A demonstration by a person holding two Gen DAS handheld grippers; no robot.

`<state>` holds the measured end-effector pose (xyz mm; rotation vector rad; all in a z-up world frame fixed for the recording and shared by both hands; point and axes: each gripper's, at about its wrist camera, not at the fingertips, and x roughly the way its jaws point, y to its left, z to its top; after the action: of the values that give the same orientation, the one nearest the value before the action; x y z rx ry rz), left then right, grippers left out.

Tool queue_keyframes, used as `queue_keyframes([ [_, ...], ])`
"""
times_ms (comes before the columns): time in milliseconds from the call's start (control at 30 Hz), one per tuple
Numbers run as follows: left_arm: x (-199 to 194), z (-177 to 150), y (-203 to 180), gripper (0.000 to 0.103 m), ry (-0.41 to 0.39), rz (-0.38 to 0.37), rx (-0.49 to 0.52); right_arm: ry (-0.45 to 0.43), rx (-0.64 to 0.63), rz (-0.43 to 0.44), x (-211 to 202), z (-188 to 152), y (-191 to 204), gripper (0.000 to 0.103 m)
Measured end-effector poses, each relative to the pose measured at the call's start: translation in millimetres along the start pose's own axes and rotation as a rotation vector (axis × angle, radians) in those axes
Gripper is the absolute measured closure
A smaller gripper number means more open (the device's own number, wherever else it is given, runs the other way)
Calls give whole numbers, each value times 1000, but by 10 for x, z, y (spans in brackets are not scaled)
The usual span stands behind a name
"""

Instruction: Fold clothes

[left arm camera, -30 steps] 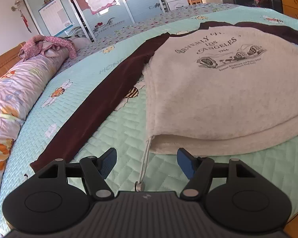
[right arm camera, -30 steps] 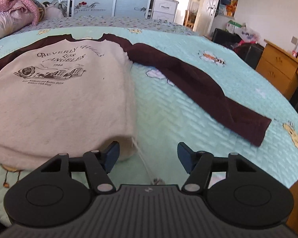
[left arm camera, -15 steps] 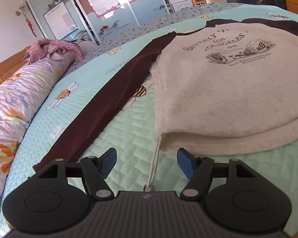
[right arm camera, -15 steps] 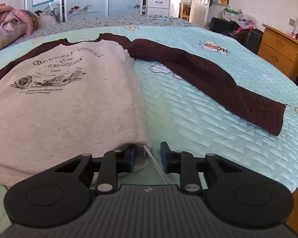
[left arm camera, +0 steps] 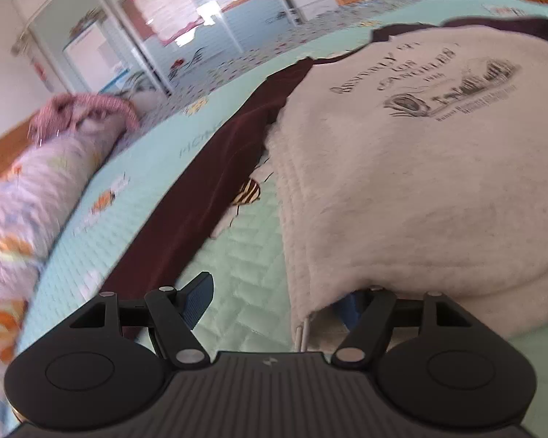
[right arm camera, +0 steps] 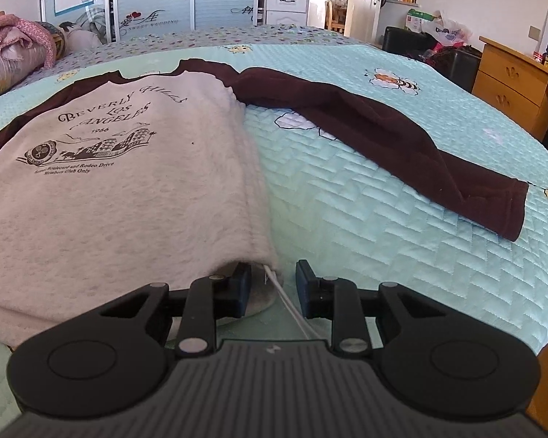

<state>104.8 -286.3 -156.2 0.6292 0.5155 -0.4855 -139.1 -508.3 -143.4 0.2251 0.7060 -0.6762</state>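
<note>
Scene: a grey sweatshirt [right arm camera: 120, 182] with dark maroon sleeves lies flat, print side up, on a bed [right arm camera: 365, 226] under a mint quilted cover with bee motifs
Sweatshirt: its hem is at the near edge of the bed, its neckline at the far end; a white drawstring [right arm camera: 292, 306] trails from the near right corner, and another white cord [left arm camera: 301, 332] hangs at the near left corner
Right sleeve: the right sleeve [right arm camera: 402, 146] stretches out to the right across the cover, its cuff near the bed's right edge
Left sleeve: the left sleeve [left arm camera: 208, 197] runs down the left side of the body toward the near edge
Right tongs: the right tongs [right arm camera: 274, 286] sit at the near right hem corner; the jaws have just been closing and stand narrowly apart, with the corner and drawstring between them, the pads not seen pressing on cloth
Left tongs: the left tongs [left arm camera: 274, 295] are at the near left hem corner, jaws wide apart, the hem draped over the right finger; this view is blurred
Background: a rolled floral duvet [left arm camera: 22, 211] lies along the far left
</note>
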Motion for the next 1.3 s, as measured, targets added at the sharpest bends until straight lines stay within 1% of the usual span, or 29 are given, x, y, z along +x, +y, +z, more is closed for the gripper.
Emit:
queue_keyframes([
  [167,-25,-78,30,31,-31,-11,-51,-8,6,-3,-10,-14,2,76],
  [233,-27,-82,25,33,-41,-16,-41,-10,6,2,-16,-15,8,82],
  [267,-27,-83,32,35,-43,-24,-42,-12,5,1,-18,-18,15,83],
  [300,-30,-83,29,41,-46,-35,-42,-14,3,-1,-21,-21,22,83],
  [333,-43,-83,18,53,-50,-52,-38,-16,4,-2,-23,-24,24,84],
  [367,-56,-80,2,60,-53,-66,-32,-18,5,-3,-26,-27,25,85],
  [400,-68,-75,-24,79,-55,-76,-20,-20,9,-3,-26,-30,21,86],
  [433,-77,-69,-56,93,-55,-83,-7,-21,13,-3,-26,-33,15,87],
  [500,-77,-54,-89,94,-51,-93,1,-24,21,6,-24,-31,-2,93],
  [600,-64,-35,-54,95,-37,-110,-14,-25,32,16,-21,-24,-23,95],
  [733,-80,-65,2,96,-38,-107,-46,-28,47,18,-20,-23,-34,96],
  [1067,-164,-20,65,96,-59,-101,-66,-58,54,17,-45,-2,-54,97],
  [1233,-155,-14,89,95,-47,-107,-72,-64,61,14,-39,8,-75,97],
  [1300,-135,-27,77,95,-38,-110,-70,-54,63,16,-16,15,-82,96],
])
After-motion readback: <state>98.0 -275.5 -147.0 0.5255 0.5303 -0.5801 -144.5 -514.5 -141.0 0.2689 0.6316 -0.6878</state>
